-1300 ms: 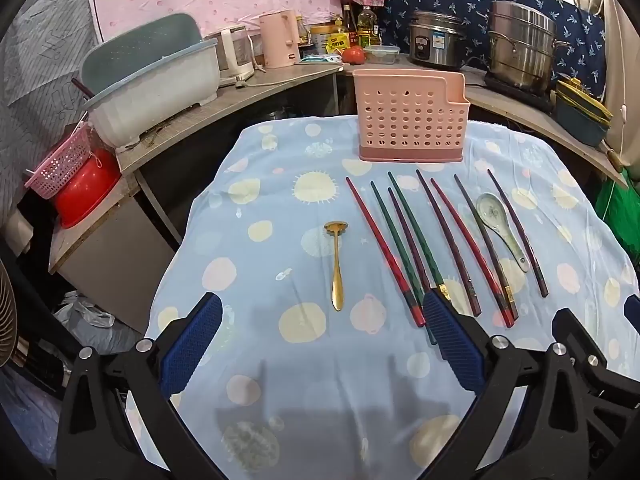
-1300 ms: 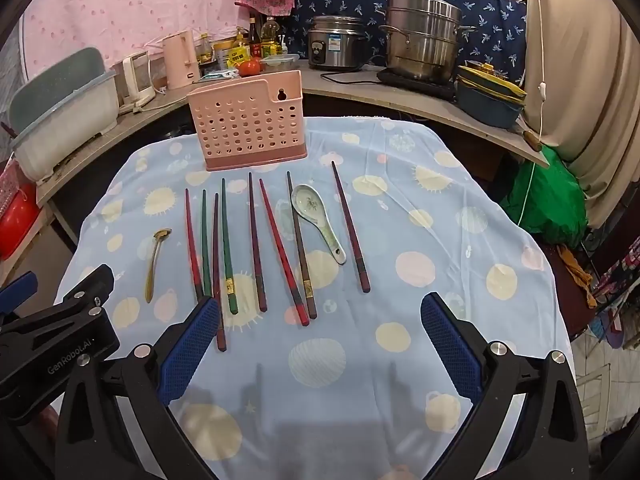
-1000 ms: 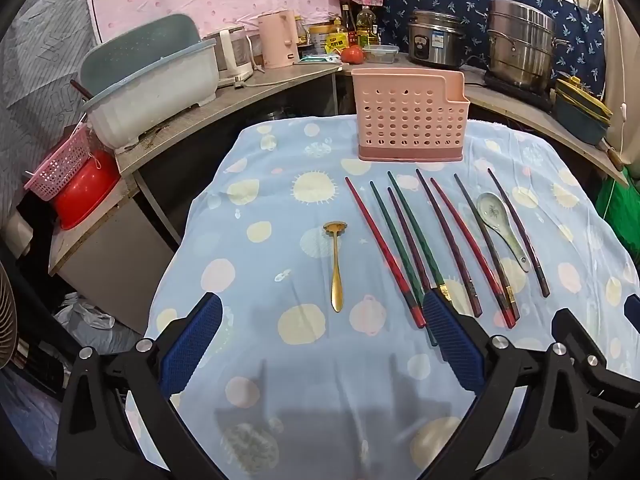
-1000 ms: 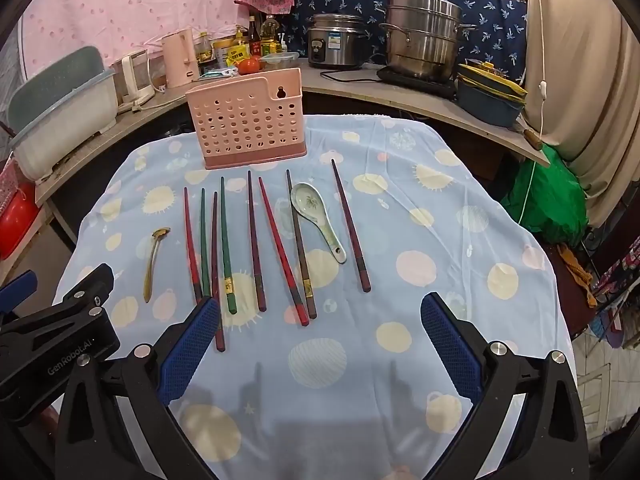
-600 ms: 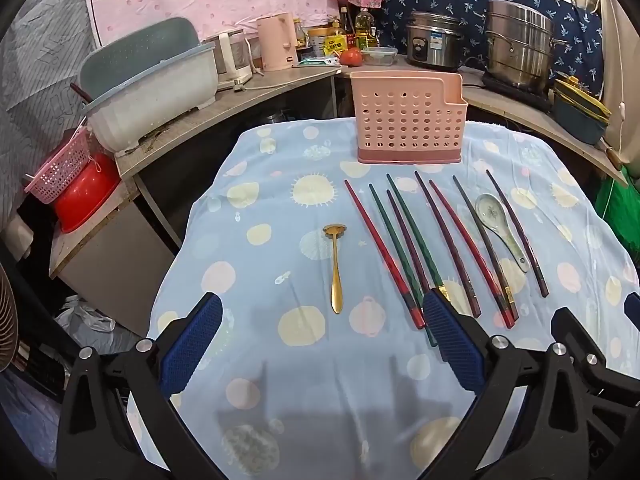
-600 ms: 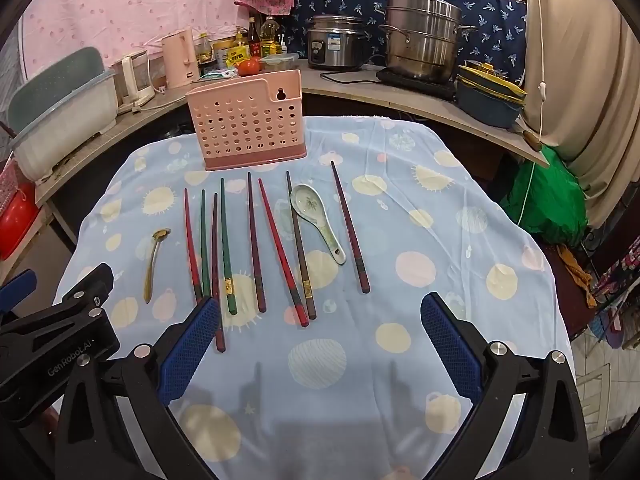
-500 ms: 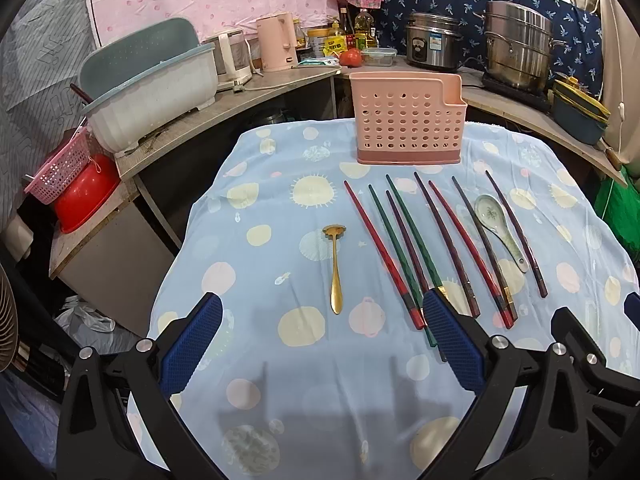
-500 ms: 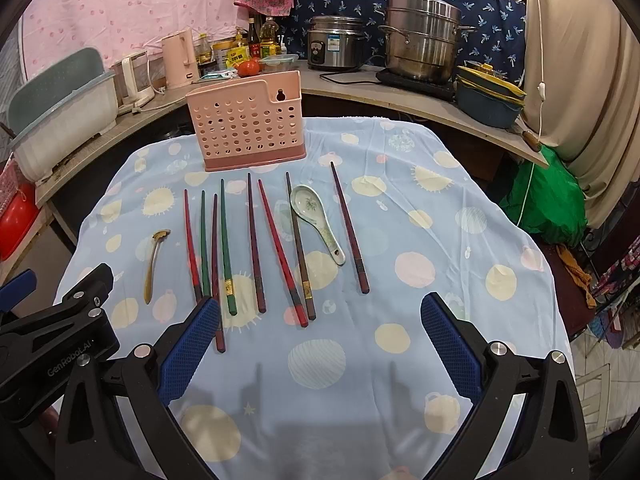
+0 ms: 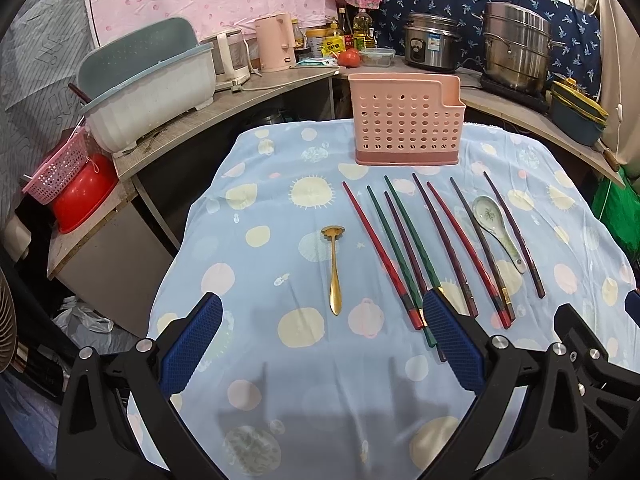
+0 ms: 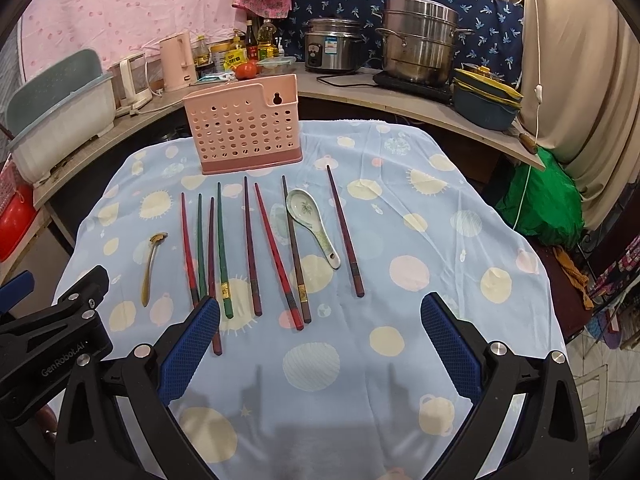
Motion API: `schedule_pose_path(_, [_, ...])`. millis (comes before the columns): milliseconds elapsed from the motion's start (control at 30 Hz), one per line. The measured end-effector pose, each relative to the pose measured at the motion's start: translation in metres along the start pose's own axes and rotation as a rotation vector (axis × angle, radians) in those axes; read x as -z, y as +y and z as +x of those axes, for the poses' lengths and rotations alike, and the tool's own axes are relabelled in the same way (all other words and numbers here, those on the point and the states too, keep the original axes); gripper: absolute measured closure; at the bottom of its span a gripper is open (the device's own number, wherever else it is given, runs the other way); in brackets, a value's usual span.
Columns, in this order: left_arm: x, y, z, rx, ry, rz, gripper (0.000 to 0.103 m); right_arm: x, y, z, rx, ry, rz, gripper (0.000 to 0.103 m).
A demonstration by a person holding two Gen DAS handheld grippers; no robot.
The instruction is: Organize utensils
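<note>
A pink perforated utensil holder (image 9: 406, 120) (image 10: 244, 126) stands upright at the far side of the blue dotted tablecloth (image 9: 320, 380). In front of it lie several red, green and dark chopsticks (image 9: 416, 240) (image 10: 248, 240) side by side, a white ceramic spoon (image 9: 496, 230) (image 10: 314, 222) among them, and a gold spoon (image 9: 335, 266) (image 10: 151, 264) to their left. My left gripper (image 9: 320, 344) hovers open over the near cloth, just short of the gold spoon. Open as well, my right gripper (image 10: 320, 340) hangs over the near ends of the chopsticks. Both hold nothing.
A counter curves behind the table with a dish basin (image 9: 148, 84), pink kettle (image 9: 276, 46), rice cooker (image 9: 430, 46), steel steamer pot (image 9: 518, 54) and blue pot (image 10: 486, 100). A red bowl (image 9: 80, 200) sits low left; a green bag (image 10: 540, 196) lies at right.
Both views have shifted only slightly; the grippers stay open and no utensil has moved.
</note>
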State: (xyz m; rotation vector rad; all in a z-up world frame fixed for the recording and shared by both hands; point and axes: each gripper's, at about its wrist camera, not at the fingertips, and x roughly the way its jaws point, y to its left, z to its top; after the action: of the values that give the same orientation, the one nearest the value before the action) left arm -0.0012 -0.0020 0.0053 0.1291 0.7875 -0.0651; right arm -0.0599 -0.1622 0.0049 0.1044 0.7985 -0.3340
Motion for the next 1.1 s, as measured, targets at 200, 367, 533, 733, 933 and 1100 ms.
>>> schedule_pose_path(200, [0.0000, 0.0000, 0.0006, 0.000, 0.002, -0.001, 0.007, 0.0012, 0.0022, 0.0020, -0.001, 0.001, -0.001, 0.007])
schedule_pose_path(367, [0.0001, 0.0001, 0.0006, 0.002, 0.002, -0.001, 0.007, 0.0015, 0.0023, 0.0023, -0.001, 0.003, -0.001, 0.007])
schedule_pose_path(533, [0.0001, 0.0000, 0.0006, 0.000, 0.001, -0.001, 0.007, 0.0043, 0.0024, 0.0026, -0.002, 0.002, 0.001, 0.007])
schedule_pose_path(733, [-0.0001, -0.0001, 0.0005, 0.001, 0.001, 0.001, 0.007, 0.0043, 0.0027, 0.0025, -0.001, 0.003, 0.003, 0.007])
schedule_pose_path(933, [0.0011, -0.0004, 0.0007, 0.001, 0.000, 0.001, 0.007, 0.0030, 0.0016, 0.0021, -0.002, 0.004, 0.001, 0.007])
schedule_pose_path(1100, [0.0009, -0.0005, 0.0008, 0.001, 0.001, 0.001, 0.007, 0.0037, 0.0019, 0.0024, -0.002, 0.003, 0.003, 0.007])
